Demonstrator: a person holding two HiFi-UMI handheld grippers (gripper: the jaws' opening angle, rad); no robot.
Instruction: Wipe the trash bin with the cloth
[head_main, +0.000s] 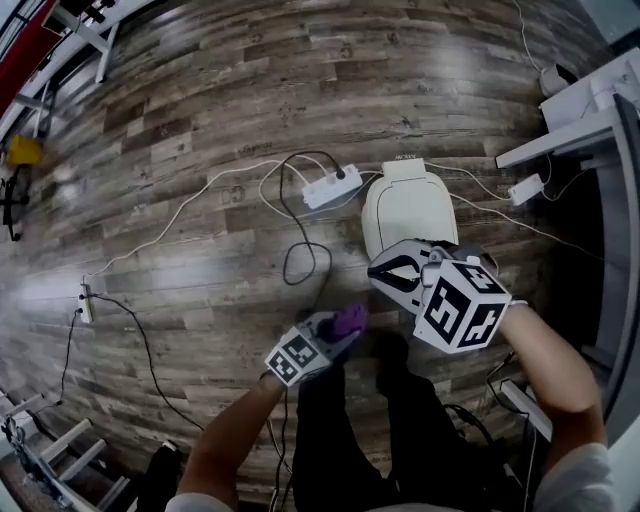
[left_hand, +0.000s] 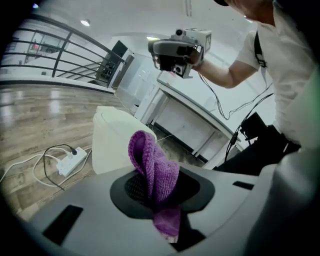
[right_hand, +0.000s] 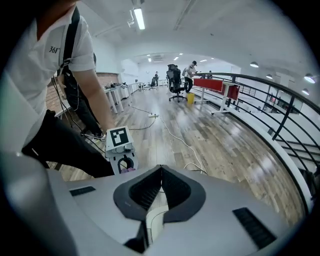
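Head view: the left gripper (head_main: 338, 332) pinches a purple cloth (head_main: 350, 318) between its jaws. The right gripper (head_main: 385, 270) sits at its 1 o'clock, jaws together and holding nothing. The white bin (head_main: 405, 205) stands on the wood floor (head_main: 200, 120) at 12 o'clock from the right gripper, whose jaws overlap the bin's near edge in the picture. A power strip (head_main: 330, 187) lies at the bin's 9 o'clock.

Left gripper view: the left gripper (left_hand: 156, 192) has its jaws partly closed, clamping the cloth (left_hand: 154, 167), which bunches up above them. The bin (left_hand: 112, 142) lies beyond at 11 o'clock, apart from the cloth. The right gripper (left_hand: 180, 47) is at 12 o'clock.

Right gripper view: the right gripper (right_hand: 160, 177) is closed, pads meeting, with nothing between them. The left gripper (right_hand: 120, 150) is at 10 o'clock.
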